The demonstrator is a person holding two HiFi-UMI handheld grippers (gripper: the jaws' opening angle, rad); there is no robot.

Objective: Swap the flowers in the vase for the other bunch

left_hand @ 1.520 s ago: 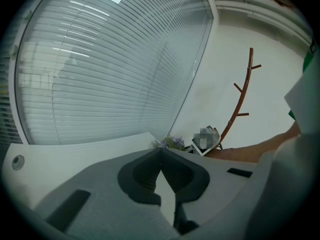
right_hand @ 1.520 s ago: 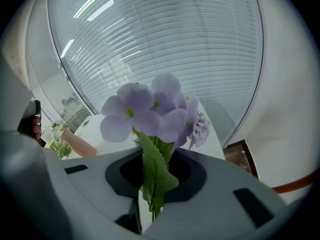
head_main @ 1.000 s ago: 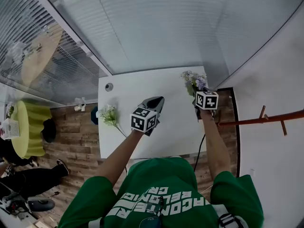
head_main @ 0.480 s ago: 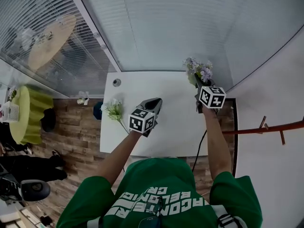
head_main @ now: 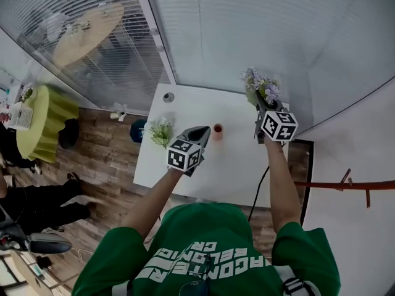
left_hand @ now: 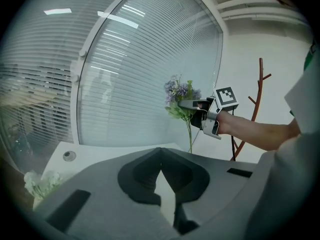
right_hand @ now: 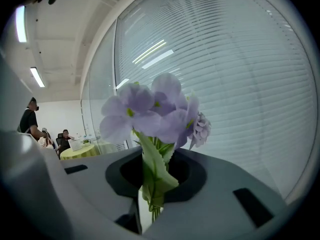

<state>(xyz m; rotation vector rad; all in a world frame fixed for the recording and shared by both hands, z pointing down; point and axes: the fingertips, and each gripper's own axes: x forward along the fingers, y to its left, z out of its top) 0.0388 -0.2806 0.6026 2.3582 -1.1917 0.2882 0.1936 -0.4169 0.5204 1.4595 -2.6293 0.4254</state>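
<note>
Head view: lifts purple bunch [head_main: 261, 85] higher, now above and right of vase [head_main: 217, 131], stems pinched in barely parted right gripper [head_main: 260, 106]. Holds left gripper [head_main: 202, 132] just left of vase, jaws together, empty. Leaves vase free for white bunch [head_main: 162, 131], lying farther left.

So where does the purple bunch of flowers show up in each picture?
Head view: purple flowers upper right, in the right gripper.
Left gripper view: purple flowers just above centre.
Right gripper view: purple flowers fill the centre, stems between the jaws.
Shared landmark: the slatted glass wall behind them.
</note>
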